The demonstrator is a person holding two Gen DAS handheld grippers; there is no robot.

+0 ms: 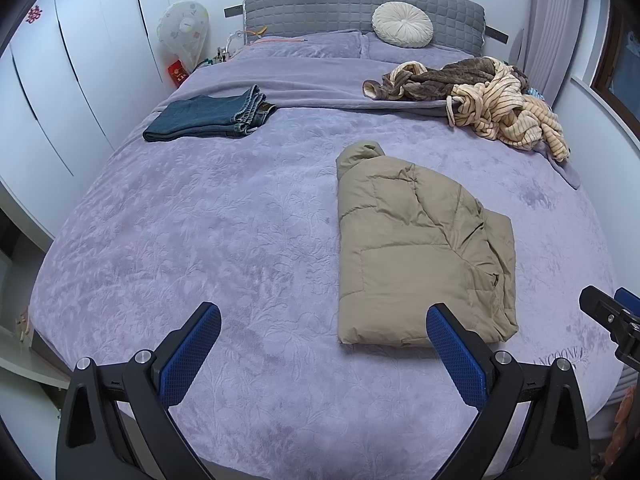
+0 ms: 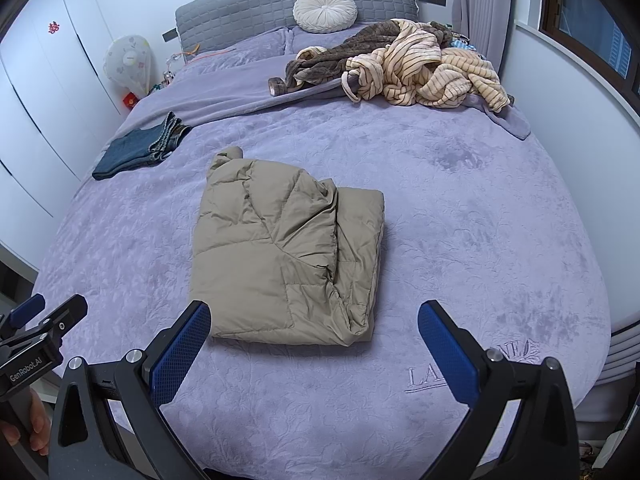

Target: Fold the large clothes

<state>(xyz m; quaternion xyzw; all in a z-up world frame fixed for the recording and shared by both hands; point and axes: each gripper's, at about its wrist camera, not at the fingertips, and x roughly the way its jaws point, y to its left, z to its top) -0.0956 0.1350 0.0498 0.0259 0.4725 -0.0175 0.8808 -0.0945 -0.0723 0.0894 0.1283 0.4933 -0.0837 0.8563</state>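
A tan puffer jacket (image 1: 420, 248) (image 2: 288, 248) lies folded into a thick rectangle on the purple bedspread (image 1: 220, 220) (image 2: 480, 220). My left gripper (image 1: 324, 320) hovers open over the bed's near edge, its right finger just in front of the jacket's near hem and nothing between the pads. My right gripper (image 2: 314, 316) is open too, spread wide just short of the jacket's near edge. In the left wrist view the right gripper's tip shows at the right edge, and the left gripper shows at the lower left of the right wrist view.
Folded blue jeans (image 1: 208, 118) (image 2: 140, 148) lie at the far left of the bed. A heap of brown and striped cream clothes (image 1: 480, 96) (image 2: 400, 68) sits at the far right. A round cushion (image 1: 402, 25) rests against the grey headboard. White wardrobes (image 1: 60, 80) stand left.
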